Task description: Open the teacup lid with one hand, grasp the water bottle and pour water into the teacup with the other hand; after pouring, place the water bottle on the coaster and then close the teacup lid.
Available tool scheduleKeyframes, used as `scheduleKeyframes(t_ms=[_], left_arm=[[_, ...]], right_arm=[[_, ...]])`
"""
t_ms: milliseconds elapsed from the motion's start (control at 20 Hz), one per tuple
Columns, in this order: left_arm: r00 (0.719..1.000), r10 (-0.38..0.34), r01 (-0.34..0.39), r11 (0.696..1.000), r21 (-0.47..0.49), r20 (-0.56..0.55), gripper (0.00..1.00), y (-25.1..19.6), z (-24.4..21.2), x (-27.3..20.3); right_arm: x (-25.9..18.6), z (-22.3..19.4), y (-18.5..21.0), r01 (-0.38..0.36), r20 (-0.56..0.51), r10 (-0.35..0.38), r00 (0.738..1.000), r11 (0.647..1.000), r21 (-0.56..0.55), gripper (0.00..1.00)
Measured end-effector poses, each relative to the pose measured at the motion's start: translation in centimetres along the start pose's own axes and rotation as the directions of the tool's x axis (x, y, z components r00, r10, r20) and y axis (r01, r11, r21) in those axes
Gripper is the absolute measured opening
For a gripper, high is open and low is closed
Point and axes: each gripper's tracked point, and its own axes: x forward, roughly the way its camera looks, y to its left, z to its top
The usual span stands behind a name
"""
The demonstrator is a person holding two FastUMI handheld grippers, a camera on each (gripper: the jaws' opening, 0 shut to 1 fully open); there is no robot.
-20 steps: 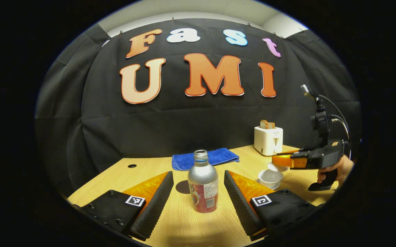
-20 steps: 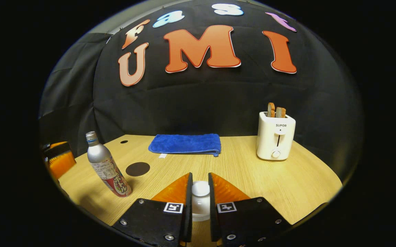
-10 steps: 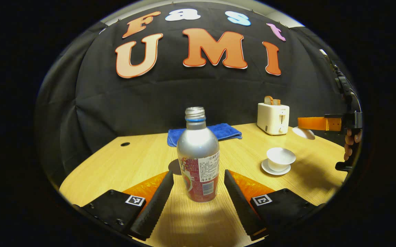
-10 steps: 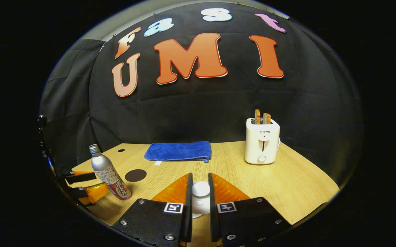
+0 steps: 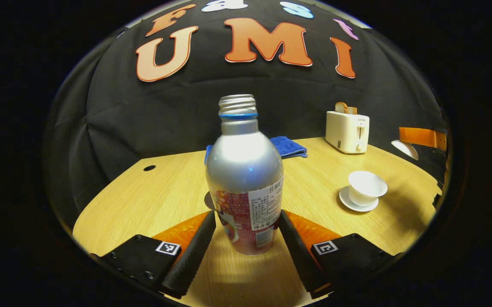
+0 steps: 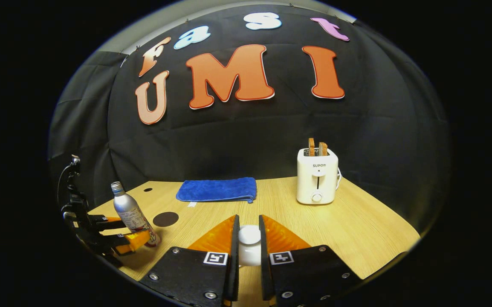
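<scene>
The silver water bottle (image 5: 244, 170) with a red label stands uncapped on the table, right between the fingers of my left gripper (image 5: 247, 216), which is open around its lower half. In the right gripper view the same bottle (image 6: 127, 209) shows at far left with the left gripper (image 6: 131, 239) about its base. The white teacup (image 5: 367, 186) sits uncovered on its saucer (image 5: 348, 205). My right gripper (image 6: 248, 230) is shut on the knob of the white lid (image 6: 249, 235), held up in the air. That lid (image 5: 406, 149) hangs right of and above the cup. The dark round coaster (image 6: 165, 219) lies just behind the bottle.
A white toaster (image 6: 316, 181) with two slices of bread stands at the back right. A folded blue cloth (image 6: 216, 189) lies at the back middle. A small round hole (image 5: 149, 168) marks the wooden table (image 6: 357, 230) at the back left.
My left gripper has come forward until the bottle stands between its open fingers. The right gripper has carried the lid up off the cup and away to the right.
</scene>
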Motion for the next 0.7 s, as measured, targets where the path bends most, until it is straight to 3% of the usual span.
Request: scheduleKeyframes(t_ms=[50,300,500,700], left_arm=[[1.0,0.006,-0.006,1.0,0.003,-0.001,0.89,0.0,0.0,0.1],[1.0,0.026,-0.027,1.0,0.016,0.012,0.87,0.8,0.2,0.4],[0.999,0.045,-0.047,0.992,0.121,0.024,0.84,1.0,1.5,0.4],[0.998,0.062,-0.068,0.963,0.263,0.031,0.84,1.2,3.3,0.6]], right_arm=[[-0.1,-0.1,-0.2,0.004,0.001,-0.004,1.0,1.0,0.005,0.22],[-0.4,0.2,-1.3,0.021,0.007,-0.021,1.0,1.0,0.023,0.22],[-0.5,0.6,-1.9,0.029,0.015,-0.03,0.999,0.999,0.024,0.22],[-0.9,1.0,-2.5,0.039,0.026,-0.039,0.999,0.999,0.025,0.22]])
